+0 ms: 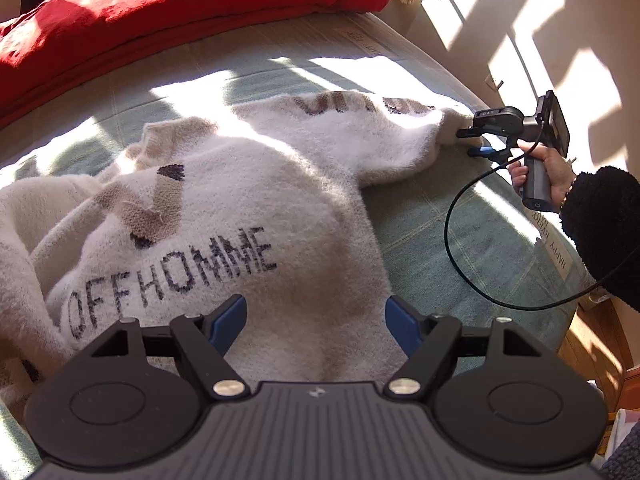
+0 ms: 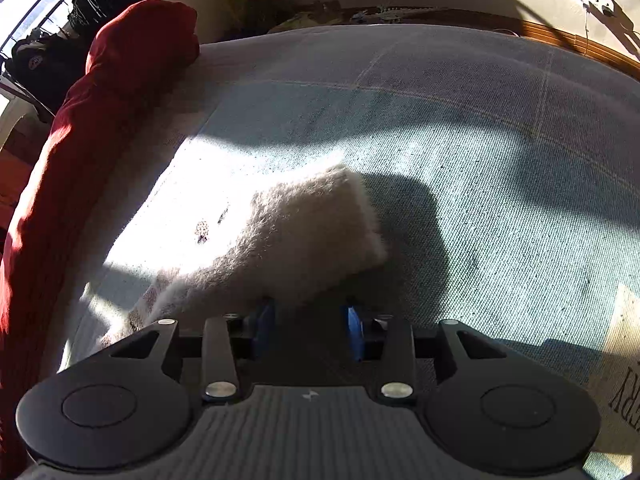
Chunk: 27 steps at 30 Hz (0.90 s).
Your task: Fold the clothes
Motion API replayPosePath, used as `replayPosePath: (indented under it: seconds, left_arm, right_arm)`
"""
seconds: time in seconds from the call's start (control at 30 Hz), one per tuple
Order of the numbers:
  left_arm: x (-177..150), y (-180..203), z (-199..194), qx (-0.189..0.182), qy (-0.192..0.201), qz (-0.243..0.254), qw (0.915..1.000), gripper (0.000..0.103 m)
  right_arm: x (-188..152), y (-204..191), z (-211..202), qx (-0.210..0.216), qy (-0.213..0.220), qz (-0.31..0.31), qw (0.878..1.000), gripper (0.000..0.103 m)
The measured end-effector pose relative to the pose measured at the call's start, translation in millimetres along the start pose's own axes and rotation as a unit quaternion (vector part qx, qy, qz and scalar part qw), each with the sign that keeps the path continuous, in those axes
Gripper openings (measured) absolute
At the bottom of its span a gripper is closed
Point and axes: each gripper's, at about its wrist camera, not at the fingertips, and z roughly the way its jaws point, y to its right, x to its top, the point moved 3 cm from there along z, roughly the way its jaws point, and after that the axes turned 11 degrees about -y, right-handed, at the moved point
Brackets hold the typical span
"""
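So the white fuzzy sweater (image 1: 248, 200) with the "OFFHOMME" lettering is lying front-up on the bed (image 1: 432, 232), body mostly flat, one sleeve (image 1: 392, 136) stretched out toward the bed's edge. Looks like the spreading-out stage to me, before any real fold gets made. The right hand-held gripper (image 1: 474, 142) sits right at the sleeve's cuff (image 2: 360, 220); in its own view the blue pads stand apart with the cuff lying just ahead of them, so I'd call it loosened rather than pinching, though the side view is a bit too small to be sure nothing's caught. The left hand-held gripper (image 1: 316, 320) hovers over the lower body of the sweater with its jaws spread wide, holding nothing. Next move probably needs a fresh grab on the sleeve to bring it across the chest, while the left one pins or lifts the hem. The other side of the sweater looks bunched up at the left of frame, which wants smoothing first. A red blanket (image 1: 160, 12) lies along the far side, clear of the work, and the right gripper's black cable (image 1: 460, 240) loops over the bed near the sleeve, so it could snag.
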Motion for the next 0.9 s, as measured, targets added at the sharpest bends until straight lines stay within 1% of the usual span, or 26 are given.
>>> replayPosePath:
  seconds: [0.2, 0.27, 0.37, 0.4, 0.43, 0.47, 0.57, 0.7, 0.8, 0.87, 0.9]
  left_arm:
    - [4, 7, 5, -0.004, -0.003, 0.009, 0.9999, 0.076]
    - [5, 8, 6, -0.005, -0.004, 0.01, 0.9999, 0.076]
    - [5, 11, 8, -0.006, -0.004, 0.008, 0.9999, 0.076]
    - [5, 12, 8, -0.008, -0.003, 0.008, 0.9999, 0.076]
    - [6, 12, 8, -0.009, -0.003, 0.008, 0.9999, 0.076]
    - [5, 13, 7, -0.01, -0.002, 0.009, 0.9999, 0.076]
    - [5, 12, 7, -0.009, -0.002, 0.008, 0.9999, 0.076]
    - [6, 9, 7, -0.012, 0.0, 0.005, 0.9999, 0.076]
    - [6, 9, 6, -0.013, 0.002, 0.003, 0.9999, 0.076]
    - [7, 9, 5, -0.014, 0.003, 0.004, 0.9999, 0.076]
    - [7, 10, 4, -0.014, 0.005, 0.006, 0.9999, 0.076]
  right_arm:
    - [19, -2, 14, 0.027, 0.027, 0.025, 0.999, 0.045]
    - [25, -2, 18, 0.034, 0.035, 0.034, 0.998, 0.047]
    - [31, -2, 22, 0.047, 0.044, 0.039, 0.997, 0.046]
    - [32, -2, 22, 0.053, 0.044, 0.041, 0.997, 0.044]
    - [33, -3, 20, 0.053, 0.043, 0.04, 0.997, 0.025]
    - [34, -4, 17, 0.047, 0.041, 0.033, 0.998, 0.009]
    - [34, -8, -4, 0.015, 0.047, 0.008, 0.999, 0.009]
    - [36, -7, -46, -0.007, 0.062, -0.014, 0.998, 0.009]
    - [39, -2, -65, -0.038, 0.054, -0.023, 0.998, 0.008]
    - [40, -1, -70, -0.07, 0.047, -0.035, 0.996, 0.008]
    - [40, -3, -70, -0.097, 0.054, -0.049, 0.993, 0.008]
